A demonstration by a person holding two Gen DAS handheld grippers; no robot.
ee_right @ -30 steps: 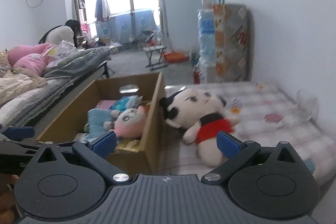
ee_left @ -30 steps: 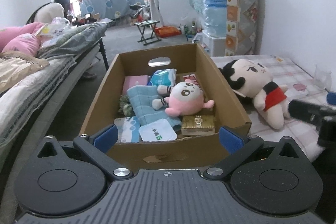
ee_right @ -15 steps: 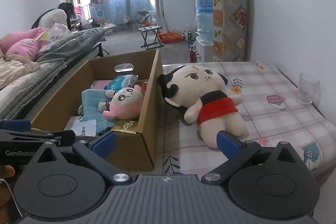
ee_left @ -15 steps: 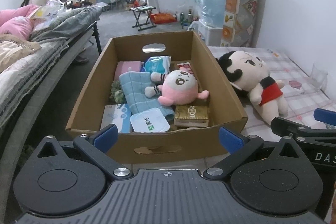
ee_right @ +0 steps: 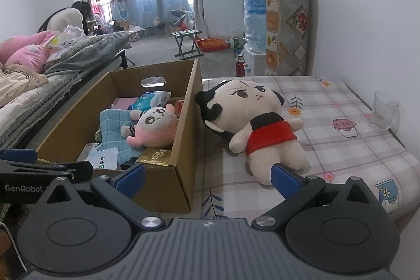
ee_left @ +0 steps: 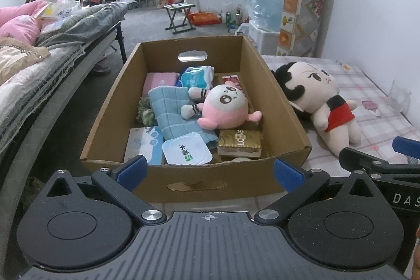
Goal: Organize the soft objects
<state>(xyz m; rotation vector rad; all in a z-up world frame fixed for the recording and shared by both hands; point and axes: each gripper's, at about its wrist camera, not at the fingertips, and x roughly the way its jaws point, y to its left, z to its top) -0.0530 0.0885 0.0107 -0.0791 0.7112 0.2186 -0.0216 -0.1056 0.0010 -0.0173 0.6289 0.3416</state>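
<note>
A cardboard box stands on the checked tablecloth. Inside lie a pink round plush, a blue folded towel, tissue packs and small cartons. A big doll in a red skirt lies on its back just right of the box. My left gripper hangs open before the box's near wall, nothing between its fingers. My right gripper is open too, near the box's right corner, its right pad close to the doll's legs.
A clear glass stands at the table's right edge by the wall. A bed with quilts runs along the left. A person sits far back by the window. A folding stool and water bottles stand beyond the table.
Both views have tilted down a little and pulled slightly back, so the box and doll sit lower and fuller in frame. Both grippers stay open; nothing in the box moved.
</note>
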